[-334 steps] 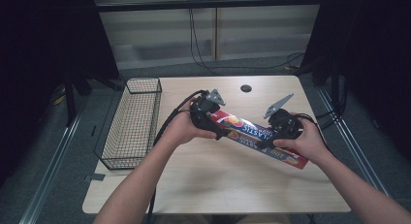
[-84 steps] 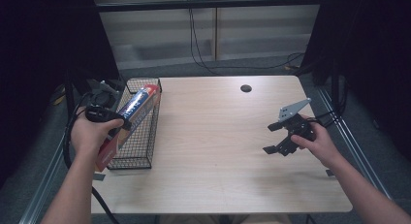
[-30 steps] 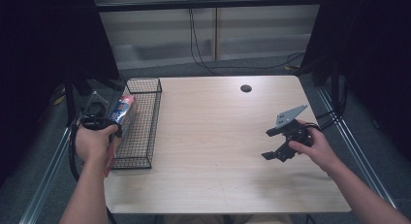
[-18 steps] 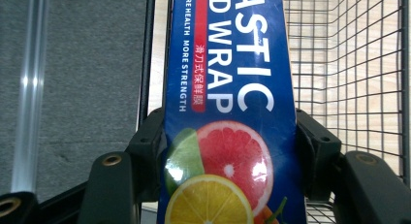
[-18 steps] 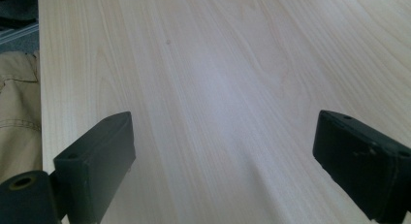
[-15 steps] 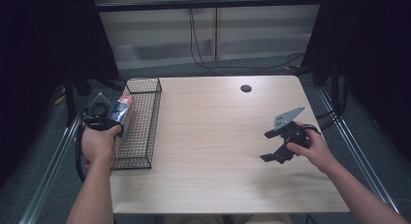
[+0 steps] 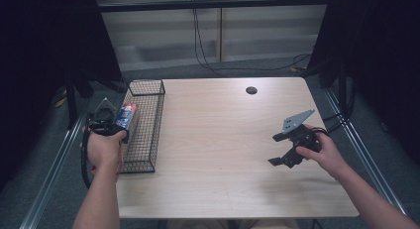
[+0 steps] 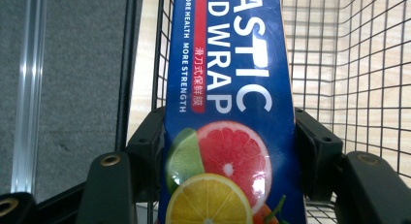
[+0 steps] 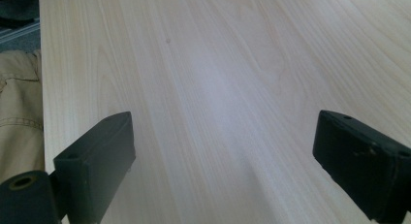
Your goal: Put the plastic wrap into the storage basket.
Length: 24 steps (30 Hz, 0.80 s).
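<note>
A long blue plastic wrap box (image 7: 127, 117) printed with citrus fruit stands tilted in the left side of a black wire basket (image 7: 151, 121). My left gripper (image 7: 118, 127) is shut on its near end. In the left gripper view both pads press the sides of the box (image 8: 228, 88), with the basket mesh (image 8: 368, 49) behind it. My right gripper (image 7: 275, 149) hovers open over the right part of the wooden table (image 7: 213, 149). Its jaws stand wide apart with nothing between them, and bare wood lies beyond the gripper (image 9: 232, 141).
The basket sits at the table's left edge, beside a metal rail (image 7: 49, 179) and grey floor. A small dark hole (image 7: 251, 90) marks the far middle of the table. Cables (image 7: 203, 50) hang behind it. In the right gripper view a tan trouser leg (image 9: 17, 112) shows past the table's edge.
Earlier both grippers held the box at mid-table. The left one then carried it alone to the basket. Over the last second the box sank slightly into it; the right gripper stayed still.
</note>
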### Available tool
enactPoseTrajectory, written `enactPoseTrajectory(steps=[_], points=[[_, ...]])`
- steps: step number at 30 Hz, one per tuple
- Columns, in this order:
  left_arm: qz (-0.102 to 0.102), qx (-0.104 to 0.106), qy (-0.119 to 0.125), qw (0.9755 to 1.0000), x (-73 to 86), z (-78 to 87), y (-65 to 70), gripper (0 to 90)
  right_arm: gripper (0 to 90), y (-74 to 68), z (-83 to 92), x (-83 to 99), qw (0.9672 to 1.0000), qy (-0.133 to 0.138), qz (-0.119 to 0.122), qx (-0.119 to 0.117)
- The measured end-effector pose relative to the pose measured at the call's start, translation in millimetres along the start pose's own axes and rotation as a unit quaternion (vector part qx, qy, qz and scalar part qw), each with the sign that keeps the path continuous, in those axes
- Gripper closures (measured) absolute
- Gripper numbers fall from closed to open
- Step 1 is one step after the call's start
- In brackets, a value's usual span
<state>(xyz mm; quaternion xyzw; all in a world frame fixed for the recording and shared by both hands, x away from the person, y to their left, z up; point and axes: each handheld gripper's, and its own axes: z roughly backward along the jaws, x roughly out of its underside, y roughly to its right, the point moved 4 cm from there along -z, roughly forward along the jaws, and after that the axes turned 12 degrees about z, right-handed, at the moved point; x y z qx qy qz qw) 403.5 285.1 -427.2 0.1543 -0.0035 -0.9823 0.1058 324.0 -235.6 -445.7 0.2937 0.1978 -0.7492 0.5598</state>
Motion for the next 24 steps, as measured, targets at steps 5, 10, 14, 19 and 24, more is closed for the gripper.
enactPoseTrajectory(steps=[5, 10, 14, 19, 24], points=[[0.012, 0.029, 0.021, 0.9993, -2.5, 8.5, -0.4, 38.0, 7.7, 1.3, 0.3, -0.3, 1.0, 0.006, 0.0, 0.001], [0.014, 0.054, 0.037, 0.9978, -7.8, 29.3, 0.7, 32.0, 7.7, 0.8, -0.8, -2.2, 1.0, 0.004, 0.001, 0.001], [0.0, 0.085, 0.047, 0.9953, -8.7, 41.5, 7.7, 28.6, 7.7, 0.1, -2.1, -3.1, 1.0, 0.004, 0.001, 0.003], [-0.022, 0.113, 0.059, 0.9916, -5.7, 48.0, 17.4, 24.3, 7.7, -1.4, -3.5, -3.2, 1.0, 0.007, -0.003, 0.002], [-0.057, 0.141, 0.077, 0.9854, -0.6, 51.7, 31.5, 19.3, 7.6, -2.7, -4.0, -1.6, 1.0, 0.007, -0.006, 0.005]])
